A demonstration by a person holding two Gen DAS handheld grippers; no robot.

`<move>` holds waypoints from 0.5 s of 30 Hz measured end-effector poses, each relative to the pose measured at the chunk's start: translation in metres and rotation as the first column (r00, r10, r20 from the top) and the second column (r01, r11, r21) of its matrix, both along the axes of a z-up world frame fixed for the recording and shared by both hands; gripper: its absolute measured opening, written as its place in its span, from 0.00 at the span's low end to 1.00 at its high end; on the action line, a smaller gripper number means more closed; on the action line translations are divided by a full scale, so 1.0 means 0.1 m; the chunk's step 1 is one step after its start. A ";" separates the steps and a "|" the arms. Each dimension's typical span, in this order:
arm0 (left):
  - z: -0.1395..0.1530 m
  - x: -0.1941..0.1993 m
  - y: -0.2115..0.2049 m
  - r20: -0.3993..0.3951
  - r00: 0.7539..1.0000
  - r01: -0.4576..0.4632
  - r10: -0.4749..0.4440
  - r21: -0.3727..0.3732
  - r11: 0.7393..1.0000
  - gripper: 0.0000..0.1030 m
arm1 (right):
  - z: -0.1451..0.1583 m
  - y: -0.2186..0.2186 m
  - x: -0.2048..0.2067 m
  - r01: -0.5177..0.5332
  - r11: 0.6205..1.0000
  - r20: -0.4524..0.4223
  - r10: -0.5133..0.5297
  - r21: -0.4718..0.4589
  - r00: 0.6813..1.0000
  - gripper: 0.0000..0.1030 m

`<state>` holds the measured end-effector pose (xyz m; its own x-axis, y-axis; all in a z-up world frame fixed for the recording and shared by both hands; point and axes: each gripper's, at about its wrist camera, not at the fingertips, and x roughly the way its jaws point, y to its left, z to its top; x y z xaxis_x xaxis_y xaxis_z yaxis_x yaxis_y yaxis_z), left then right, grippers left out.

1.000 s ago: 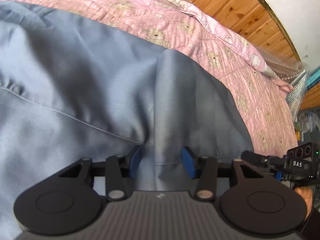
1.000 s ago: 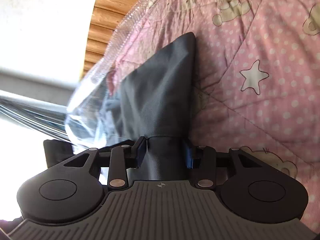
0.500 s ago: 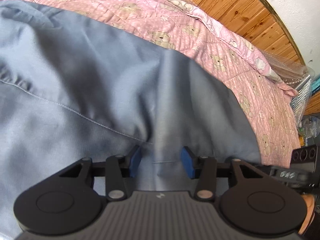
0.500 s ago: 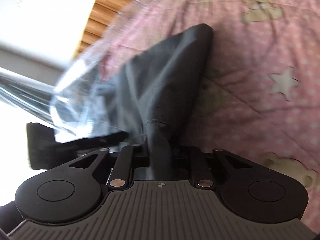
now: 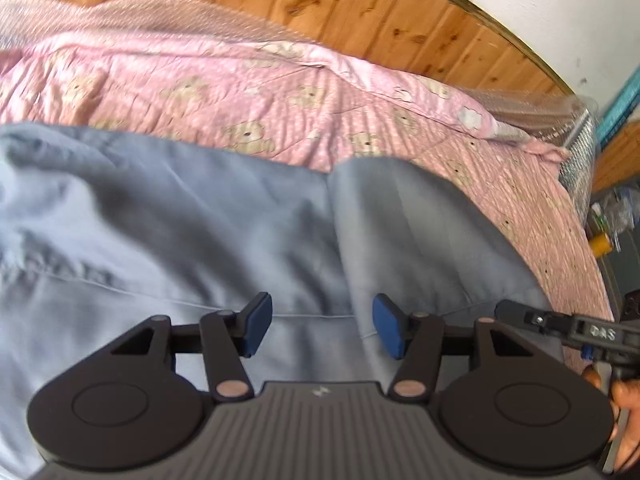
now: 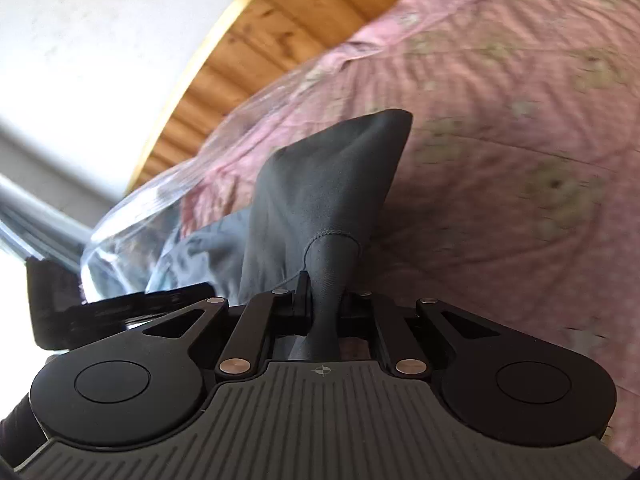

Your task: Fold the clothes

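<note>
Over the pink quilt (image 5: 360, 128), right gripper (image 6: 326, 300) closing on the grey garment (image 6: 320, 200), left gripper (image 5: 320, 326) opening, empty.

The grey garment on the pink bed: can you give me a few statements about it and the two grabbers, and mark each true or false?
1. The right gripper is pinching a bunched part of the grey garment. True.
2. The left gripper is clamped on the cloth. False: its jaws are opening, and the blue pads stand apart above the fabric.
3. The garment lies on a pink quilt printed with bears. True.
4. The wall panelling behind the bed is bare brick. False: it is wooden boards.
5. The garment is neatly folded into a square. False: it lies spread and wrinkled.
</note>
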<state>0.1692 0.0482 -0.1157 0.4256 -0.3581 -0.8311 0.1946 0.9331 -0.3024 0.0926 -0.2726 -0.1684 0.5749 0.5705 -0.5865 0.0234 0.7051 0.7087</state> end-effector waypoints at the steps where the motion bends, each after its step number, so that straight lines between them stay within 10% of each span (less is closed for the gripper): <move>1: 0.00 -0.01 -0.01 0.001 1.000 0.005 -0.005 0.002 1.000 0.56 | -0.06 -0.04 -0.01 0.010 1.000 -0.022 -0.011 -0.013 1.000 0.06; 8: -0.14 -0.08 0.26 -0.025 0.999 -0.034 0.034 0.033 0.999 0.56 | -0.44 0.08 0.05 -0.005 0.991 -0.113 -0.010 -0.133 0.993 0.10; 15: -0.02 -0.57 1.69 0.006 0.977 -0.212 0.212 0.087 0.973 0.57 | -0.17 -0.06 -0.29 0.139 0.919 -0.063 -0.174 -0.368 0.983 0.53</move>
<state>0.1120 0.2169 -0.1180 0.4810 -0.1870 -0.8566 -0.0113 0.9756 -0.2193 0.0634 -0.2790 -0.1851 0.5729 0.2177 -0.7902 0.2075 0.8942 0.3967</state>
